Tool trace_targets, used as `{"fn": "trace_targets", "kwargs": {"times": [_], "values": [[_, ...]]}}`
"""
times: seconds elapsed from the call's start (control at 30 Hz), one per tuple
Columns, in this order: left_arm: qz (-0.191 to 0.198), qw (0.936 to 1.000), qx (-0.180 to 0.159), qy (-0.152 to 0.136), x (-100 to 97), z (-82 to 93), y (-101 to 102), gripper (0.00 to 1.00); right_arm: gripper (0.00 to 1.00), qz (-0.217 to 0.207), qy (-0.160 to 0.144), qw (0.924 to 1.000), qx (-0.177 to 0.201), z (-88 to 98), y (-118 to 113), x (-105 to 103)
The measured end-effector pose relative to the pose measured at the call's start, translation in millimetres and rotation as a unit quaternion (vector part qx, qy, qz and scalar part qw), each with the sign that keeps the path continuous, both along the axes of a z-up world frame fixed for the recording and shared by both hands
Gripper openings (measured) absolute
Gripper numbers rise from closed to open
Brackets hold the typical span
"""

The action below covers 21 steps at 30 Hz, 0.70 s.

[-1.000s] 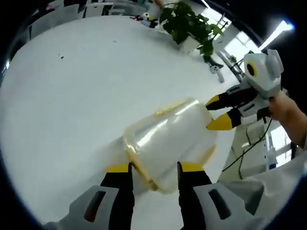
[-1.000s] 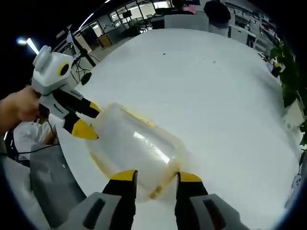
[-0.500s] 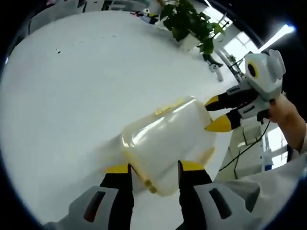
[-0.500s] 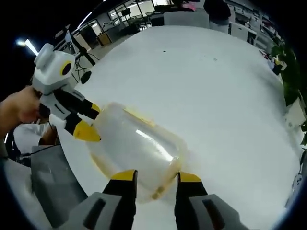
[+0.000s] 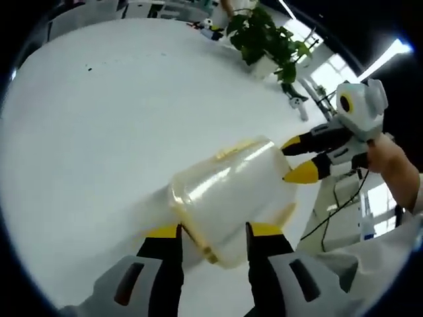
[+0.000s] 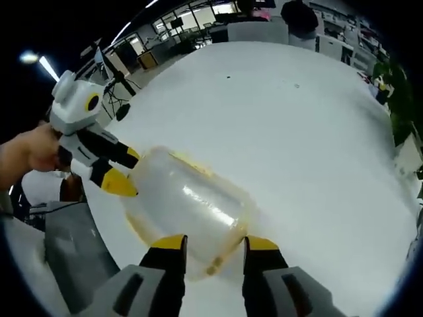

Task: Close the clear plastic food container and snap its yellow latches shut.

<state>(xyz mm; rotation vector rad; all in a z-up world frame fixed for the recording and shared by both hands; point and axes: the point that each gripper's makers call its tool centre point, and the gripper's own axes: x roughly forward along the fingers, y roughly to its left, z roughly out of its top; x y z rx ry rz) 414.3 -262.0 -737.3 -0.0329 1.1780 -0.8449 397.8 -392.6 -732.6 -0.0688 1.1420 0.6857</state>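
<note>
My left gripper stands with its yellow-tipped jaws spread to either side of the near end of the clear plastic food container, the end with a yellow latch sitting in the gap between them; the tips look to be touching or just beside the plastic, but I cannot tell whether they are bearing on it. In the right gripper view my right gripper is set the same way at the opposite end of the container, jaws apart and bracketing the rim, with a yellow latch low between the tips. Compared with a second ago, almost nothing about the container has changed: it lies at the same spot on the white table, close to the edge nearest me, lid seated on the tub. What has shifted is mostly the framing, since the far things have slid a little, which I read as my hands tilting. The opposite gripper seems to sit slightly differently at its corner, though that may also be the camera. My judgement is that the lid is on and the latches are what remain, with both grippers holding position at the ends. Beyond, a potted plant stands at the table's far side.
</note>
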Motion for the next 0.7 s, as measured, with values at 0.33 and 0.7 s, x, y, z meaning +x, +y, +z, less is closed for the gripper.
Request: {"fn": "trace_targets", "kwargs": {"times": [0.33, 0.7], "values": [[-0.054, 0.997, 0.015, -0.053, 5.1, 12.4, 15, 0.37, 0.3, 0.066, -0.02, 0.9975, -0.017, 14.6, -11, -3], [-0.171, 0.9736, 0.018, -0.15, 11.3, 33.5, 9, 0.42, 0.34, 0.2, -0.071, 0.9772, -0.013, 29.8, 7, -11]]}}
